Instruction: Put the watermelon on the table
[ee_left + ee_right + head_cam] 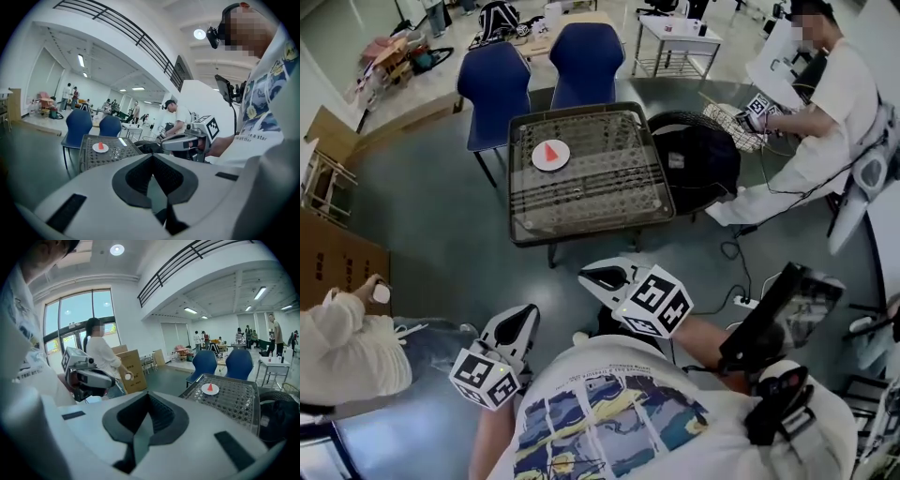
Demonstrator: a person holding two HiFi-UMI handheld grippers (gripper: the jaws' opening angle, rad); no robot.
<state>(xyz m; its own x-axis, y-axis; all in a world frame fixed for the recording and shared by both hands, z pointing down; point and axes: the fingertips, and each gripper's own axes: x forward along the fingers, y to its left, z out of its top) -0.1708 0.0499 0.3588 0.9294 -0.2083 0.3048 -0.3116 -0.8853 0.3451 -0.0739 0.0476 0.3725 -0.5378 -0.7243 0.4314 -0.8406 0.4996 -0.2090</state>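
A red watermelon wedge (550,152) stands on a small white plate (551,157) on the left part of the wire-mesh table (609,187) ahead of me. Both grippers hang well short of the table, close to my body. My left gripper (522,317) is shut with nothing in it, and so is my right gripper (600,276). The left gripper view has the wedge (100,145) far off beyond the shut jaws (152,161), with the right gripper (180,143) alongside. In the right gripper view the wedge (210,387) sits past the shut jaws (147,401).
Two blue chairs (494,84) (586,56) stand behind the table. A black round bag (698,159) lies at its right side. A person (825,112) sits at the right, another holding a cup (337,337) at the left by a cardboard box (328,258). Cables and a power strip (745,302) lie on the floor.
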